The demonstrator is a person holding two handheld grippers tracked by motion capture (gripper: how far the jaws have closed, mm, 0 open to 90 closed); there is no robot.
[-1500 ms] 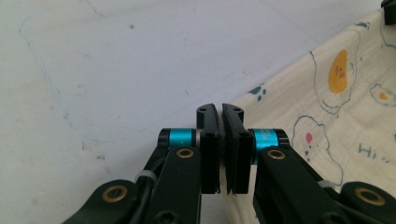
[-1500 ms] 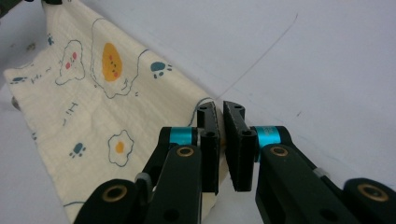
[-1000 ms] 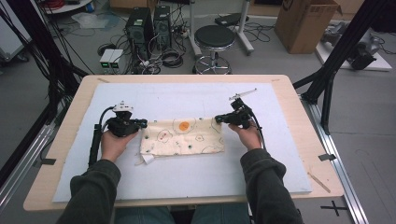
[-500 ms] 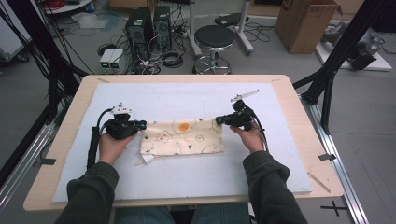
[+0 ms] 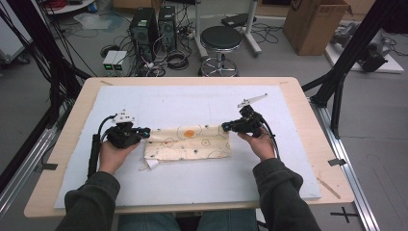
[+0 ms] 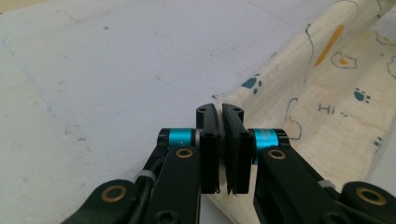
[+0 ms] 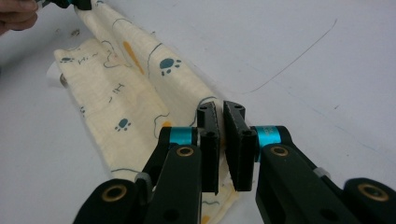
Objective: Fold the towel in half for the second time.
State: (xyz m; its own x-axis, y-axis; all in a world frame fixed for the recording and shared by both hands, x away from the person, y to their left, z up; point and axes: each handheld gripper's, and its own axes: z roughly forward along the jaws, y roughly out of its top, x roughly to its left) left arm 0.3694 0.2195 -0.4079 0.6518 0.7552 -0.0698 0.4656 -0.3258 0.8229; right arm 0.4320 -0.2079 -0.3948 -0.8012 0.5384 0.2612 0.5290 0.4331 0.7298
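1. Left gripper [image 5: 142, 130]: fingers [image 6: 208, 140] pinched narrow on the left far corner of the cloth [image 5: 188, 142]. Only the hem is caught; a sideways tug could slip it free.
2. Cloth lies folded mid-tabletop [image 5: 192, 103], between both grippers. Uneven pull would skew the fold.
3. Right gripper [image 5: 225, 127]: fingers [image 7: 239, 140] clamped on the cloth's right far corner; lifting early risks dragging the lower layer.
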